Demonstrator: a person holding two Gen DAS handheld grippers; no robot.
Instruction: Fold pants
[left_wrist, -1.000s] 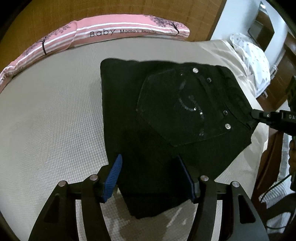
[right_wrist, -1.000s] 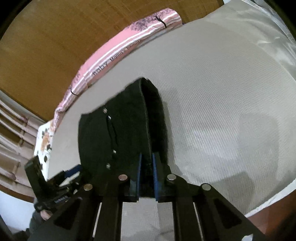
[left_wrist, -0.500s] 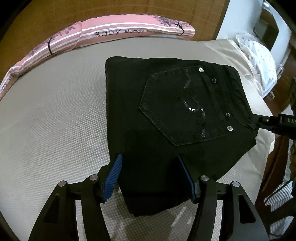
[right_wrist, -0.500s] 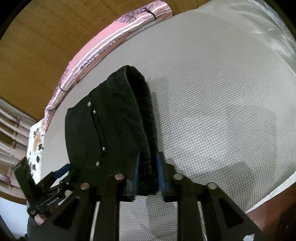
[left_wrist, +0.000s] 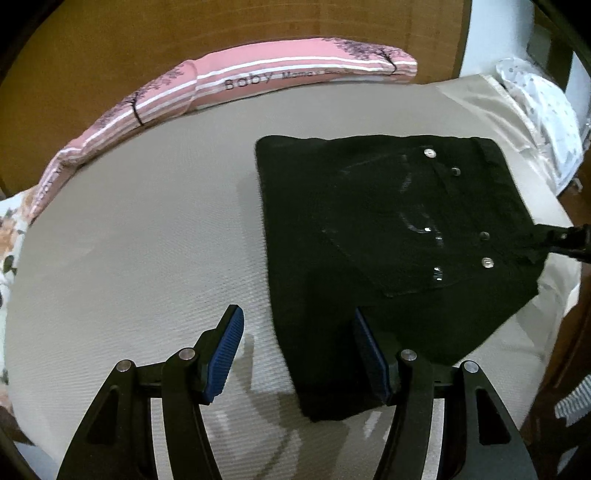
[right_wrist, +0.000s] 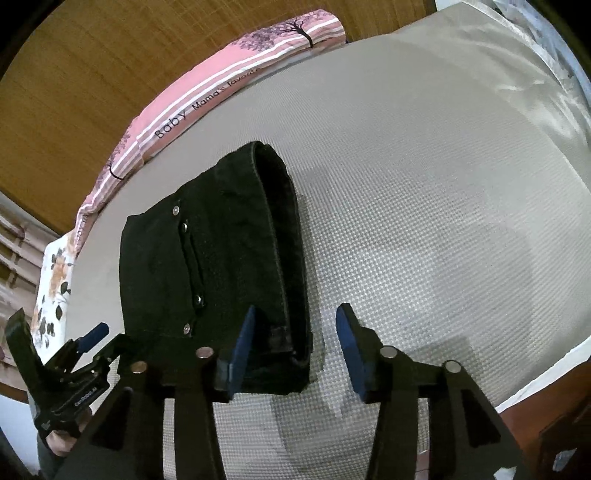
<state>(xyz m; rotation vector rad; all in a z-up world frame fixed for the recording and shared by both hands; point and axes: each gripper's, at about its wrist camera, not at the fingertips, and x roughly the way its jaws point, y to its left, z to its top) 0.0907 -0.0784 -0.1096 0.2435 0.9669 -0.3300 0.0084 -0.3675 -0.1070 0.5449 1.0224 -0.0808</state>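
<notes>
Now both hand-held grippers, left (left_wrist: 297, 352) and right (right_wrist: 293, 349), agape; pants (left_wrist: 391, 254) motion-blurred.

Left wrist view: low over the mattress (left_wrist: 129, 240), looking forward between its own 2 fingers toward the pink pillow (left_wrist: 258, 79) and wooden headboard (left_wrist: 221, 29); folded pants (left_wrist: 388, 240) close, right of centre. Right wrist view: close at the waistband end, facing the same pillow (right_wrist: 207, 107). Both views share pants (right_wrist: 207, 266), mattress, pillow, headboard
</notes>
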